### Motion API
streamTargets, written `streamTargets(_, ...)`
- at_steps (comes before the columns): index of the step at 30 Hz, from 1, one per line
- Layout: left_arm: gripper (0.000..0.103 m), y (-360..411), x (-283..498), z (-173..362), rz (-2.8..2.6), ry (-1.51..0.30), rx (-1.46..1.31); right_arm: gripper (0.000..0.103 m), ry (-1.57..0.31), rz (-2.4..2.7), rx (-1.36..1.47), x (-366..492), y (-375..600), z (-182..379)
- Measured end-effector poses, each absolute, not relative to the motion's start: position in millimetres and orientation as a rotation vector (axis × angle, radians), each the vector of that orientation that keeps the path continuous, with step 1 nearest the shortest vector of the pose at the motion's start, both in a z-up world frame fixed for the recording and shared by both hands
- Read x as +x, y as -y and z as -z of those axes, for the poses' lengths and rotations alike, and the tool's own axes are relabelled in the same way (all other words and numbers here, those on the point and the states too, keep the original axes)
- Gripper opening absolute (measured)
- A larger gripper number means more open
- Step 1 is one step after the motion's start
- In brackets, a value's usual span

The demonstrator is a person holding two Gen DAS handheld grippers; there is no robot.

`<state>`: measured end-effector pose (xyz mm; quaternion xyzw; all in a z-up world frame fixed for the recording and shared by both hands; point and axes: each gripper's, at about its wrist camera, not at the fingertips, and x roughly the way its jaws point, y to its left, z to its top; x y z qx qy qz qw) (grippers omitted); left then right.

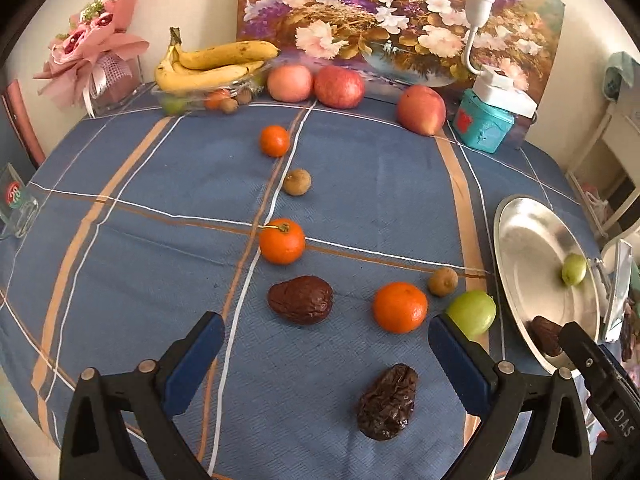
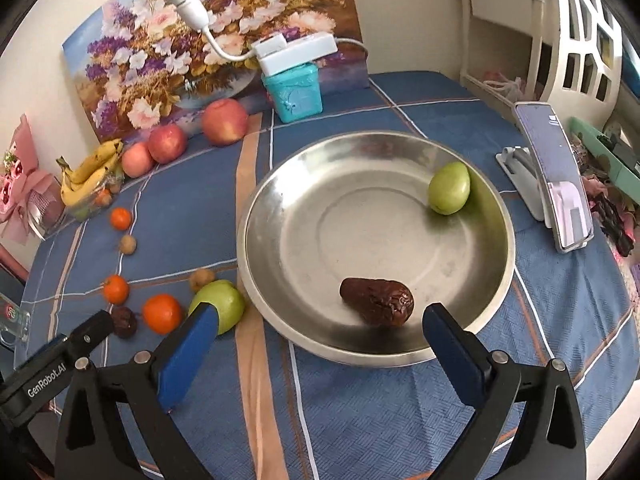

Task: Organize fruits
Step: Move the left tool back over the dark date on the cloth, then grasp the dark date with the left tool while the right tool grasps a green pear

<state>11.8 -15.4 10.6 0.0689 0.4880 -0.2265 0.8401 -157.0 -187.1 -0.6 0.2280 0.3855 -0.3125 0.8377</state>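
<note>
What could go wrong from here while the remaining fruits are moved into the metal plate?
1. The green fruit in the metal plate is round and lies on the sloped wall; it may roll when another fruit lands.
2. The second green fruit lies against the plate's rim, right beside the open right claw; a finger may knock it away.
3. The wrinkled dark fruit between the open left claw's fingers looks soft; a hard squeeze may crush it.

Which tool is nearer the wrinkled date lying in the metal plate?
Right. The right tool hangs open just short of the date in the plate; the left tool is over the cloth beside the plate.
</note>
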Motion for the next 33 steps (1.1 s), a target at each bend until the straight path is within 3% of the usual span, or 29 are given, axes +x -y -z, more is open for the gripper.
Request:
streamTargets(11,0.099,22.8,9.6,-1.2,0.514,-1.133,0.168,0.102,-0.798,0.628,0.491,-156.3,184.7,-2.9)
streamTargets(13,0.093,28.4,6.6,2.8,0.540,-1.161,0.186,0.102,-0.809,0.618,0.492,-154.4,183.6,-1.6)
streamTargets(21,0.082,45.6,-1.5,17.1,0.579,-1.243,0.274,0.102,-0.863,0.591,0.514,-149.9,181.3,5.6)
streamTargets(26,0.068,52.6,-6.8,27.6,0.606,-1.310,0.290,0.102,-0.877,0.583,0.520,-151.2,181.0,5.8)
streamTargets(31,0.041,57.6,-11.9,32.2,0.624,-1.345,0.307,0.102,-0.881,0.583,0.507,-152.2,178.2,2.7)
streamTargets(33,0.041,58.8,-14.1,29.4,0.639,-1.340,0.296,0.102,-0.881,0.584,0.506,-153.3,177.3,1.9)
